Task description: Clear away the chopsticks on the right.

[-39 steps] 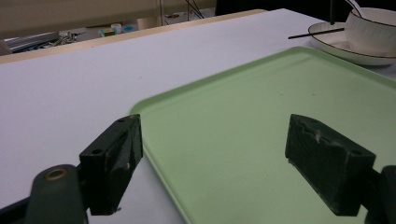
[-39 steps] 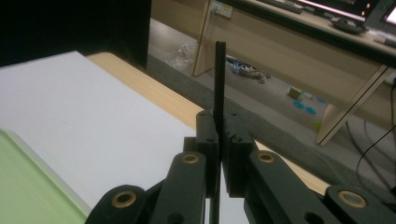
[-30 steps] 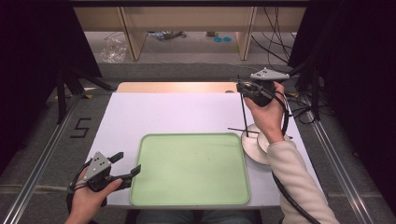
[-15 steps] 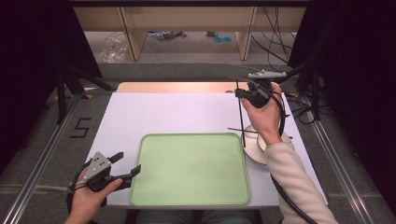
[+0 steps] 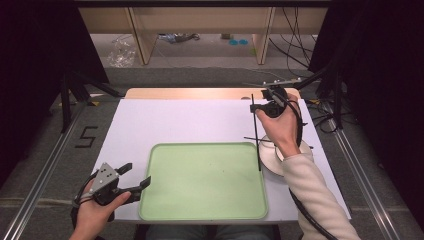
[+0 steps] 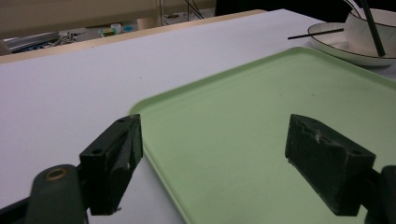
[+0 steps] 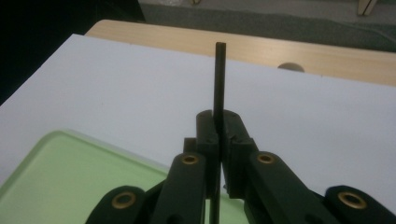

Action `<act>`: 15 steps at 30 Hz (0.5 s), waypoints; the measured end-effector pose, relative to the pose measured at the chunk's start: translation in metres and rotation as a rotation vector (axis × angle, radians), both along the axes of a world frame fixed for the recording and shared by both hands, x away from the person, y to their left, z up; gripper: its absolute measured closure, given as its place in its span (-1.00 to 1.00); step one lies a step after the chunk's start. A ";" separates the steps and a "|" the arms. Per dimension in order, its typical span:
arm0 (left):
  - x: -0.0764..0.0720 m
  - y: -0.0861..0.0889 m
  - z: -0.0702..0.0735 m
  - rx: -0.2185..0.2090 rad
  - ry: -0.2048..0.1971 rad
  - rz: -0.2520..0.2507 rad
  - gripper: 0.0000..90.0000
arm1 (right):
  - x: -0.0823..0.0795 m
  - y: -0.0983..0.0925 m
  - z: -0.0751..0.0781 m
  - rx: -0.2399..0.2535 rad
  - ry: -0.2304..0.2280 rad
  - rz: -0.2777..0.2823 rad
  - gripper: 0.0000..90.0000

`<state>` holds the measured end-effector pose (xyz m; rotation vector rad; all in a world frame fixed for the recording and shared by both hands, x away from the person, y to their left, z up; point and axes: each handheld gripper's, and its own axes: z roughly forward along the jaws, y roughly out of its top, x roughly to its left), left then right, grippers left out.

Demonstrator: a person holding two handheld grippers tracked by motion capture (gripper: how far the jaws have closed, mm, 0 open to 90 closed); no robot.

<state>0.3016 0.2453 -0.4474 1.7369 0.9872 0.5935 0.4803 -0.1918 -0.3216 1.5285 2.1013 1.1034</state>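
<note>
Right gripper view: the jaws of the right gripper [image 7: 218, 122] are pressed together on a thin black chopstick [image 7: 218, 79], which runs between them and stands up past their tips. In the high view the same chopstick [image 5: 255, 131] hangs nearly upright from the right gripper [image 5: 259, 106], raised over the far right part of the white table [image 5: 180, 120]; its lower end reaches down toward the right edge of the green tray [image 5: 202, 181] without clearly touching it. A second chopstick [image 5: 256, 138] lies across the white dish [image 5: 269, 159], which stands just beside the tray's right edge. Left gripper view: the jaws of the left gripper [image 6: 229, 154] are spread wide and hold nothing, low over the tray's near left corner. Judged progress: one chopstick is lifted clear of the dish, but not set down; the tray [image 6: 261, 121] is bare, so placing this chopstick and fetching the second [image 6: 310, 33] remain.
</note>
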 end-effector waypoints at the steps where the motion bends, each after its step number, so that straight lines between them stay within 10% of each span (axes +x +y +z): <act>1: 0.000 -0.001 0.000 -0.013 0.005 0.003 -0.58 | 0.001 -0.001 -0.003 -0.013 0.025 0.005 0.96; 15: 0.000 0.000 0.000 0.004 -0.001 -0.005 -0.57 | -0.003 0.010 -0.021 -0.019 0.261 -0.043 0.96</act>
